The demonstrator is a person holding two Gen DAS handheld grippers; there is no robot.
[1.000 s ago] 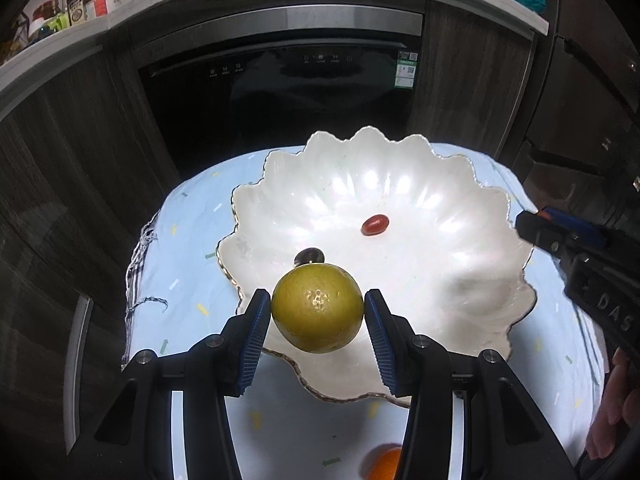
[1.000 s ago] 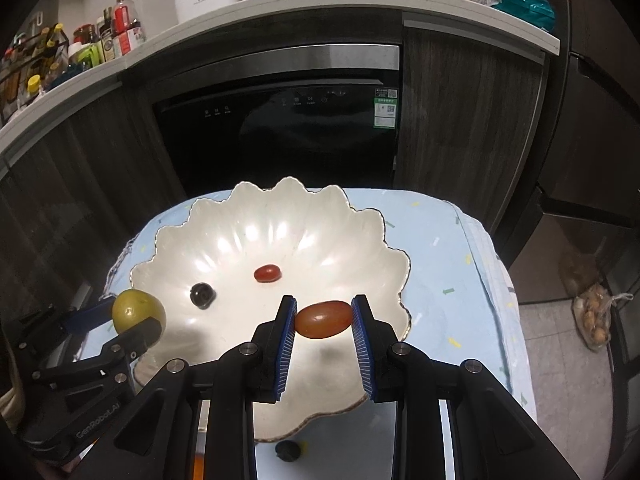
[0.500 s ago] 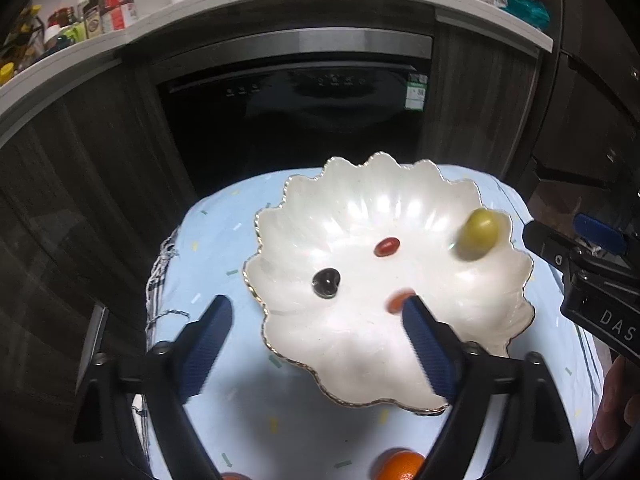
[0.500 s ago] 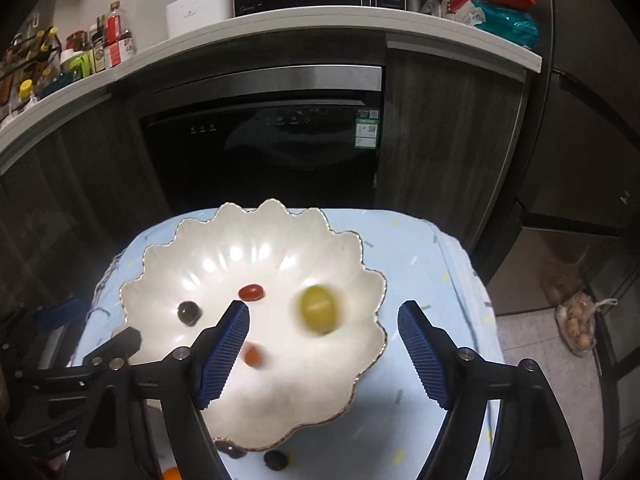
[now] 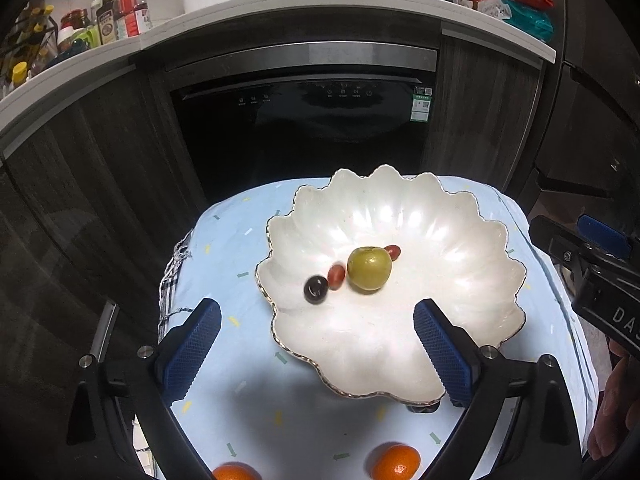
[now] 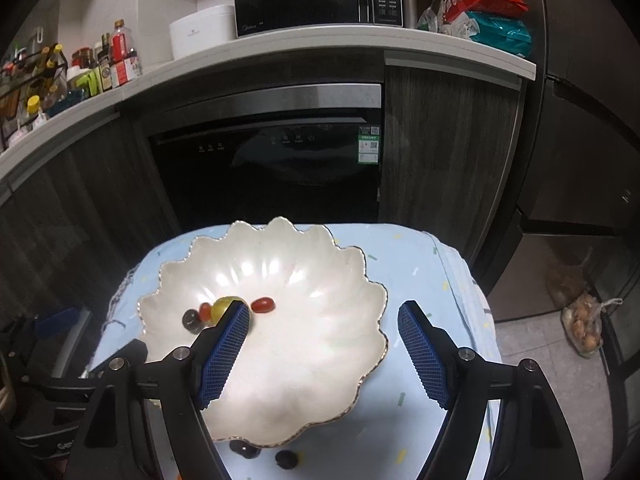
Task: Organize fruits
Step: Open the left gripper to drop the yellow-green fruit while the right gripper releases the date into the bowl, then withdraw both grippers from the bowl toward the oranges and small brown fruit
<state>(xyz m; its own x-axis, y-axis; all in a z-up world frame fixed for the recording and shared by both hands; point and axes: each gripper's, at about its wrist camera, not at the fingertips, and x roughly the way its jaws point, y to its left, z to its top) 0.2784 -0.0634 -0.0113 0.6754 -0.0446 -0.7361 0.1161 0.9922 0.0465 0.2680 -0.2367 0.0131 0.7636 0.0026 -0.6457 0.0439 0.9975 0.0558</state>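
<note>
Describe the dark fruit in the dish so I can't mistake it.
Find the white scalloped dish on the pale blue cloth. Four fruits cluster in it; the dark grape sits leftmost, by the rim. It alone is near-black; its neighbours are red or yellow-green.

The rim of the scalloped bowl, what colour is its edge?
Gold, a thin line around the pearly white bowl, clearest in the left wrist view.

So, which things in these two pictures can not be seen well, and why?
- Green fruit, right wrist view: half hidden behind a blue pad of the right gripper.
- Two oranges, left wrist view: cut off by the bottom edge.
- Dark fruits before the bowl, right wrist view: too small and dim to name.
- Dishwasher sticker: text too small.
</note>
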